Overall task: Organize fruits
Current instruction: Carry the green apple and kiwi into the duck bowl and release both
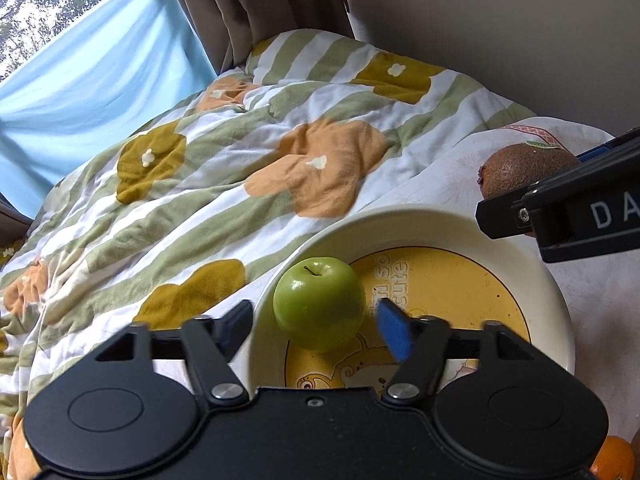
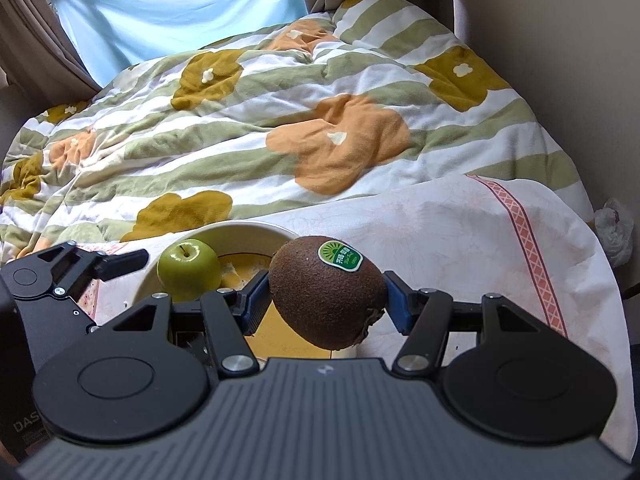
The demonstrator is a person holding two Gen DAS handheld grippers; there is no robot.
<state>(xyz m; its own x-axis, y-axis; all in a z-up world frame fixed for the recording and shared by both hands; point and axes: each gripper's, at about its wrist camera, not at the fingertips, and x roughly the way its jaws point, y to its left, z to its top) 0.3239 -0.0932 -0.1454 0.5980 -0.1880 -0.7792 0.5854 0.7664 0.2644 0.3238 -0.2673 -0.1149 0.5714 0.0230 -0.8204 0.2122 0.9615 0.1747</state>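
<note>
A green apple (image 1: 319, 304) rests in a cream plate with a yellow cartoon centre (image 1: 520, 236). My left gripper (image 1: 316, 330) stands open around the apple, its blue pads apart from the skin on both sides. My right gripper (image 2: 323, 300) is shut on a brown kiwi with a green sticker (image 2: 326, 292), held above the plate's near right rim (image 2: 256, 226). The apple (image 2: 189, 270) and the left gripper's fingers (image 2: 120, 261) also show in the right wrist view. In the left wrist view the kiwi (image 1: 520, 168) sits at the right edge behind a black right finger (image 1: 516, 212).
The plate lies on a white cloth with a pink patterned band (image 2: 520, 220), spread over a bed with a flowered, green-striped quilt (image 1: 200, 168). An orange fruit (image 1: 614, 460) peeks in at the lower right. Curtains, a blue drape and a wall stand behind the bed.
</note>
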